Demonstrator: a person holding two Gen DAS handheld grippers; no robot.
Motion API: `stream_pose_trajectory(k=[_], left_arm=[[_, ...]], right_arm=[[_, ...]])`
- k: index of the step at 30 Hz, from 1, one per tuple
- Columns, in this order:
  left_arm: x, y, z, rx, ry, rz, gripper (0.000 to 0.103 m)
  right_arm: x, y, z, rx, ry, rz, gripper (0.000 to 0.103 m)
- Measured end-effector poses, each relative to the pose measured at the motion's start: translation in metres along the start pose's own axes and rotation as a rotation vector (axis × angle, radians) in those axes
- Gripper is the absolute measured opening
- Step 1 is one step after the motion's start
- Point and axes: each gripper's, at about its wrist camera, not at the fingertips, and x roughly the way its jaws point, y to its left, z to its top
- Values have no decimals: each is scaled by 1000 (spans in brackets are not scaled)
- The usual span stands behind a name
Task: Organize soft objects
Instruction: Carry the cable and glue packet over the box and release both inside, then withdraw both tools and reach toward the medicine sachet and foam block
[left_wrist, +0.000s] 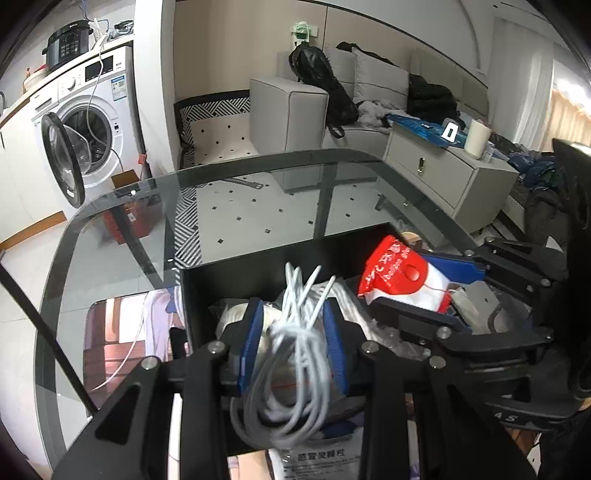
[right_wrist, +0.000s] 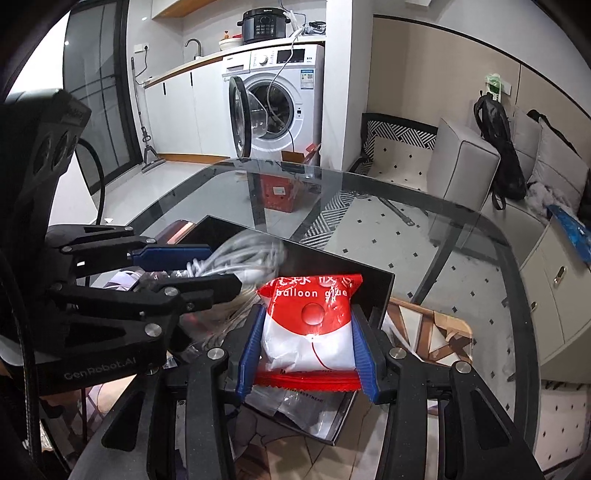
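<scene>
My left gripper (left_wrist: 295, 325) pinches a bundle of white cable (left_wrist: 291, 354) at lower centre, over the black box (left_wrist: 236, 273). My right gripper (right_wrist: 308, 332) clamps the red-and-white balloon glue packet (right_wrist: 312, 325) at lower centre, above the same box on the glass table (right_wrist: 461, 236).

We hold both grippers tilted downward over the black box (right_wrist: 373, 291), side by side. Our left gripper (left_wrist: 293, 325) sits above its left half, blue pads clamped on a bundle of white cable (left_wrist: 295, 354). Our right gripper (right_wrist: 308, 332) sits above its right half, pads pressing a red-and-white balloon glue packet (right_wrist: 310, 328).
</scene>
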Motion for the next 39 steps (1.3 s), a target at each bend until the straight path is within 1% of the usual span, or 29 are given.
stream_pose_trajectory(k=[3,4,5,8,9,10,11,12,13,14,15,16,17,18,22,26,28,31,34,39], left_arm=[[0,-1,-1,10,4,-1,32],[-1,-1,-1,6,2,5,32],[-2,-1,-2,3,-2,5,32],[-11,1,-5,7,-12,-14,36],[-16,0,-7,15,-16,-21,43],[-19,-1,-8,16,-21,-24,54],[-27,0,-11,13,-39,-28,59],[-32,0,-12,9,-52,-30,61],[-37,1,-14,6,-60,-32,62],[-43,3,-17,1,-64,-31,63],[-47,4,-19,-6,-67,-23,75],[-51,5,-22,-13,-70,-14,93],[-56,7,-25,-21,-78,-2,99],[-64,8,-30,-30,-99,3,103],[-80,12,-46,-41,-116,22,103],[-90,16,-63,-52,-128,78,103],[-92,21,-72,-80,-122,77,103],[-91,22,-81,-102,-116,78,103],[-89,21,-90,-98,-102,96,103],[-82,21,-102,-103,-77,105,103]], right_arm=[[2,1,0,-14,3,-3,45],[3,1,0,-18,1,-8,46],[2,1,0,-16,-3,-17,50],[-5,-4,0,-2,-25,-48,52],[-9,-5,-2,3,-31,-51,52],[-14,-7,-4,8,-37,-56,53],[-18,-9,-6,13,-41,-58,61],[-24,-11,-10,24,-48,-59,67],[-29,-13,-13,34,-59,-60,78],[-37,-16,-18,51,-77,-54,87],[-43,-17,-22,63,-85,-47,91],[-49,-19,-25,73,-88,-40,96],[-54,-20,-29,84,-92,-37,102],[-58,-20,-32,90,-96,-37,103],[-69,-20,-48,124,-89,-23,103],[-73,-13,-65,126,-76,-15,103],[-73,-8,-73,131,-67,-4,103],[-70,-2,-83,131,-56,3,103],[-67,2,-90,139,-48,19,103],[-59,6,-93,132,-24,26,103]])
